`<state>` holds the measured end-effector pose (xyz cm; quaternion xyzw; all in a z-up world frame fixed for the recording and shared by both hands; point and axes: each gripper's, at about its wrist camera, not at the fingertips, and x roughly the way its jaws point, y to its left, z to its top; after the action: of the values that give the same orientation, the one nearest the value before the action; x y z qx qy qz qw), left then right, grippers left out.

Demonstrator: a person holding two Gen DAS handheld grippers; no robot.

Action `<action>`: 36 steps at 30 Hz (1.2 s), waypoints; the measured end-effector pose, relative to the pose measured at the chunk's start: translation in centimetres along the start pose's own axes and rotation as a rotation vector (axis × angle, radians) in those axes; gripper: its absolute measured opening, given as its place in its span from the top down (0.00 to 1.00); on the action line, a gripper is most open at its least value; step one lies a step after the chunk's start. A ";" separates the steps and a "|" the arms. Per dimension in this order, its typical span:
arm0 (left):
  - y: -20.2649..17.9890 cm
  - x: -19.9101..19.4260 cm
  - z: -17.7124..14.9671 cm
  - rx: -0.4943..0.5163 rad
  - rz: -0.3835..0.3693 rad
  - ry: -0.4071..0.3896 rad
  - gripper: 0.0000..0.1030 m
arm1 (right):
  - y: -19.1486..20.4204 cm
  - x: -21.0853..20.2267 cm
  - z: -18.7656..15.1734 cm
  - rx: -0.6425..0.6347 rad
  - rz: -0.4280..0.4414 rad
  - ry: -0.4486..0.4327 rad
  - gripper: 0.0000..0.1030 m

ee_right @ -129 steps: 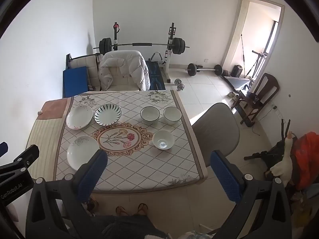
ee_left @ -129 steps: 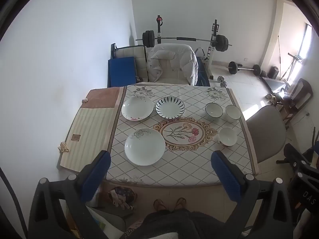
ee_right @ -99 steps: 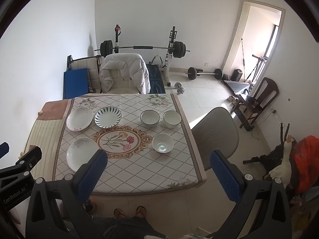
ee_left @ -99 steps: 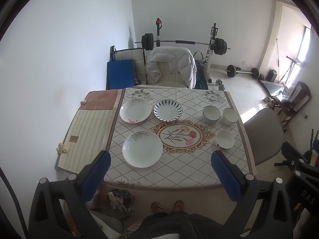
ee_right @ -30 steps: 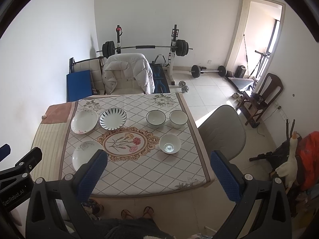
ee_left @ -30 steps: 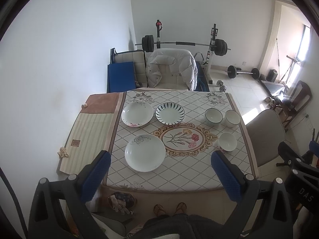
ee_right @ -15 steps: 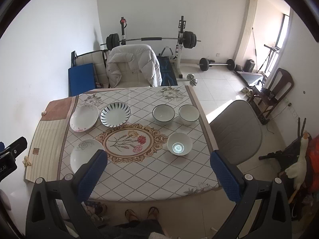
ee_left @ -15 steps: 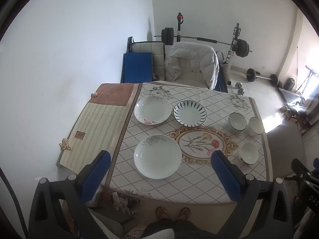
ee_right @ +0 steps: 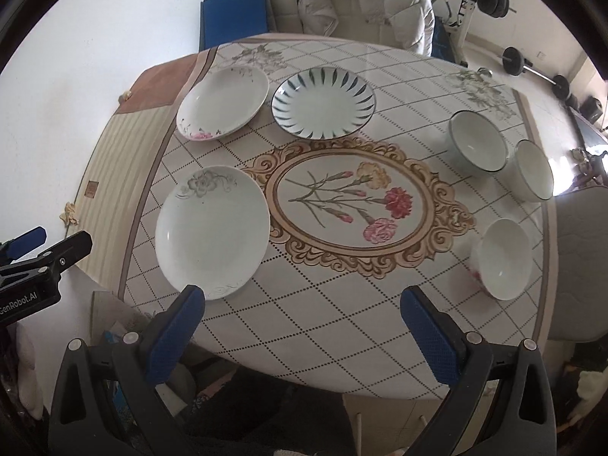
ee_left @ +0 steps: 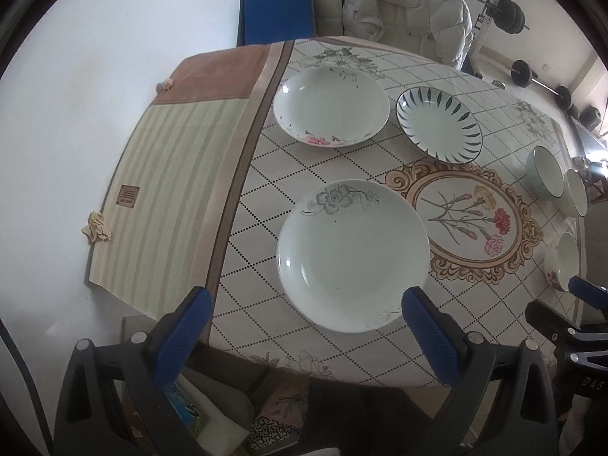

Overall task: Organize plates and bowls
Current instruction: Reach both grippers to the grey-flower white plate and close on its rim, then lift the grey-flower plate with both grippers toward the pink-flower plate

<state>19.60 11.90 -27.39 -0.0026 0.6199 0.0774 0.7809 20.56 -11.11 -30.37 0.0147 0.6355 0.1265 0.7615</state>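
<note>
Three plates lie on the left half of the table: a white plate with a grey flower [ee_left: 351,252] [ee_right: 212,230] nearest me, a pink-flowered plate [ee_left: 331,106] [ee_right: 223,102] behind it, and a blue-striped plate [ee_left: 439,124] [ee_right: 323,102] beside that. Three bowls stand at the right: a blue-rimmed bowl [ee_right: 478,145] [ee_left: 544,173], a white bowl [ee_right: 532,170] [ee_left: 577,197] and a nearer white bowl [ee_right: 502,257] [ee_left: 567,260]. My left gripper [ee_left: 304,336] hangs open over the near edge before the grey-flower plate. The right gripper [ee_right: 302,332] is open above the near middle of the table, holding nothing.
The table [ee_right: 342,323] has a diamond-pattern cloth with a floral medallion [ee_right: 351,201]. A striped mat [ee_left: 167,197] hangs off its left side by the wall. A chair with a white jacket [ee_right: 364,3] stands behind, a grey chair [ee_right: 581,266] at the right, and weights lie beyond.
Both grippers have dropped down and forward toward the table, so the dishes look much larger. The left one has swung over the grey-flower plate. Both stay open.
</note>
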 end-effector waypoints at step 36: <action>4.1 21.6 5.2 0.104 -0.292 0.386 0.68 | 1.6 22.7 5.6 0.241 0.221 0.372 0.54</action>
<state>28.86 19.01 -46.75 -0.0667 0.7538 -0.0701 0.6499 29.33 -4.03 -50.93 0.1515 0.7698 0.1330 0.6056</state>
